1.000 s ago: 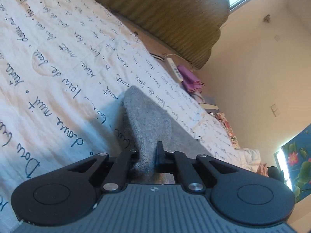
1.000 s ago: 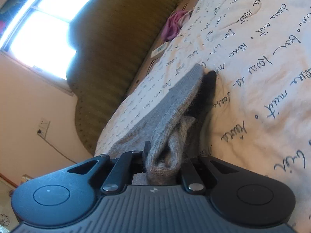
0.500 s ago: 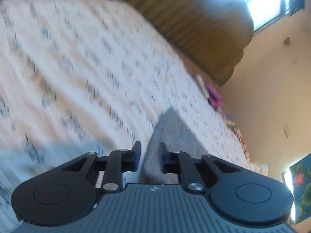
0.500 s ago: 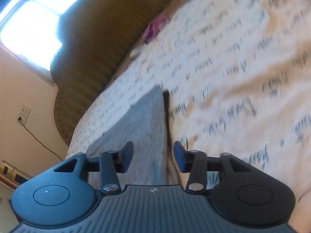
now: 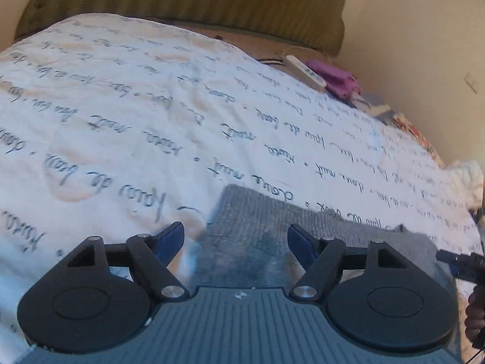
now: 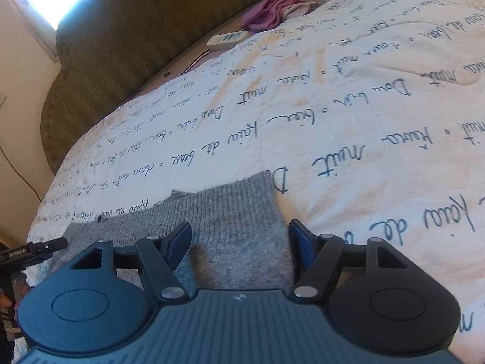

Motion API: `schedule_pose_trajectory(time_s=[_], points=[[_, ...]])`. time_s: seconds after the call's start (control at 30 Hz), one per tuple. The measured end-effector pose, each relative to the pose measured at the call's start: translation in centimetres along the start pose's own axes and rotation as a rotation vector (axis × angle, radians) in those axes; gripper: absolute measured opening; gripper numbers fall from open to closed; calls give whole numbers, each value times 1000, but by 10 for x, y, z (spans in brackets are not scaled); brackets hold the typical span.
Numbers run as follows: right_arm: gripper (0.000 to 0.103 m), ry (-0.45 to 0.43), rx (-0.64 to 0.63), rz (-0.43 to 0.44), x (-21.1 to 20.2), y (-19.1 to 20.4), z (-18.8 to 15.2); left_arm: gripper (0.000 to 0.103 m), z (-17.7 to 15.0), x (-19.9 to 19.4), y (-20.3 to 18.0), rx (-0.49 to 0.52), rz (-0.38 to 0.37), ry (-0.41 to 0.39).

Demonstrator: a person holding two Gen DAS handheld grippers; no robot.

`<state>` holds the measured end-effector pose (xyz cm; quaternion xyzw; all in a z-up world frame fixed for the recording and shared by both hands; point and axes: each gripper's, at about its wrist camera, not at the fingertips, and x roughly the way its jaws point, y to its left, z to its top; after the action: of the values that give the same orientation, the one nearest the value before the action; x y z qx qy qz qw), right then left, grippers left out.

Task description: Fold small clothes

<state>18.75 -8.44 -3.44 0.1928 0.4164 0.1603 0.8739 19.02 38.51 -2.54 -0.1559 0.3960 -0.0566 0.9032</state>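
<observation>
- Both of my grippers had let go: a second earlier each was clamped on a bunched edge of the grey knit garment (image 5: 257, 227), and in this moment each stood over it with nothing held.
- The left gripper (image 5: 235, 236) had its jaws spread wide, the blue pads well apart, hovering above one end of the cloth.
- The right gripper (image 6: 239, 236) was likewise wide open and empty, poised over the ribbed end of the same garment (image 6: 230, 218).
- The garment lay flat on the white bedspread (image 5: 121, 121) printed with script lettering, stretched between the two tools instead of hanging in folds from them.
- Each wrist view caught the tip of the other tool at its edge, just beside the far end of the cloth.
- I judged this to mean the piece had just been laid out, or one fold set down, and that a fresh grip would be needed for the next fold.
- Whether the cloth was already doubled over I could not tell from these angles.
- Near the green headboard (image 6: 127, 30), a white remote (image 6: 227, 38) and purple clothing (image 6: 272, 9) lay well apart from the work.
</observation>
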Motion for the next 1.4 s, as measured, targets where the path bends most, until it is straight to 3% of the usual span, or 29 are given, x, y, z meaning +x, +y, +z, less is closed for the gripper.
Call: schedule_pose_trajectory(time_s=[0.03,0.07,0.1,0.2,0.23,0.33,0.4,0.43,0.5,0.57,0.63,0.67,0.7,0.73,0.8,0.87,0.97,1.07,1.27,1.4], points=[[33,2,-25,-4,2,3,-1,80,0,9,-5,25,-8,17],[12,15,-33,-16,4,2,0,80,0,17,-10,50,-8,30],[12,14,-25,-5,3,0,0,78,0,23,-14,86,2,29],[10,-42,-34,1,-11,-1,1,11,2,32,-19,159,23,1],[9,-70,-19,11,-18,-2,1,9,6,29,-17,137,21,-14],[8,-43,17,-18,-7,-14,-4,9,11,20,-20,159,72,-78],[11,-61,29,-12,-4,-13,-7,10,7,35,-18,173,129,-31],[15,-67,33,-17,-7,-10,-7,11,3,37,-18,197,131,-55],[34,-79,23,-48,-15,-2,-2,13,2,31,-22,227,137,-75],[58,-153,-32,-108,-33,7,1,25,3,13,-24,224,131,-124],[58,-259,-84,-136,-57,20,0,39,0,-13,-30,253,135,-218],[58,-290,-98,-111,-66,27,0,46,-1,-30,-36,264,144,-273],[58,-306,-103,-78,-70,35,-2,61,-3,-42,-40,271,127,-312],[58,-304,-114,-51,-69,44,-4,69,-6,-51,-45,273,106,-341],[58,-262,-164,-39,-54,69,-12,69,-13,-53,-63,292,77,-341],[55,-205,-221,-64,-27,84,-21,69,-22,-34,-81,328,68,-283],[54,-122,-191,-152,12,75,-34,66,-36,4,-93,335,110,-188],[54,-209,-179,-118,18,54,-48,67,-54,29,-84,348,167,-154],[55,-199,-205,-150,20,60,-43,65,-49,39,-83,348,193,-156],[58,-242,-139,-162,-29,75,-56,57,-53,14,-85,340,206,-205]])
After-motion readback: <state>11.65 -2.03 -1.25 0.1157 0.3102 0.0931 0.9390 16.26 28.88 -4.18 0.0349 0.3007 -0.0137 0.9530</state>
